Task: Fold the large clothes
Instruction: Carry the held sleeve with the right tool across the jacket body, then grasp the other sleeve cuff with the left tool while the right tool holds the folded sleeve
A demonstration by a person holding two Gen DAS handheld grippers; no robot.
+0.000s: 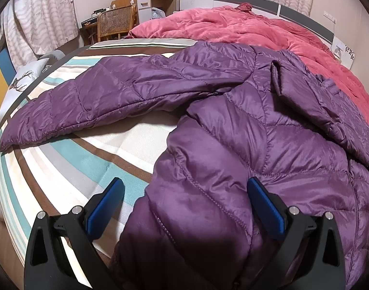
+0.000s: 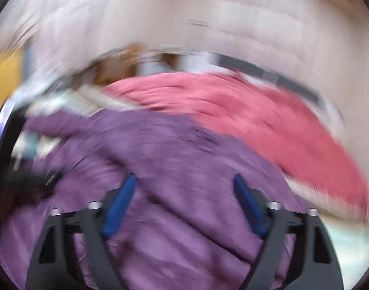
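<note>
A purple quilted puffer jacket (image 1: 244, 125) lies spread on the striped bed (image 1: 63, 159), one sleeve (image 1: 88, 99) stretched out to the left. My left gripper (image 1: 184, 191) is open, its blue pads on either side of the jacket's near edge, with fabric bulging between them. The right wrist view is heavily motion-blurred; it shows the same jacket (image 2: 172, 159) under my right gripper (image 2: 184, 181), which is open with purple fabric between and below its blue fingers.
A pink blanket (image 1: 257, 29) is heaped at the far side of the bed, also in the right wrist view (image 2: 269, 120). A wicker chair (image 1: 115, 23) and a desk stand beyond the bed. Curtains hang at the left and back. A deer-print pillow (image 1: 25, 79) lies at the left edge.
</note>
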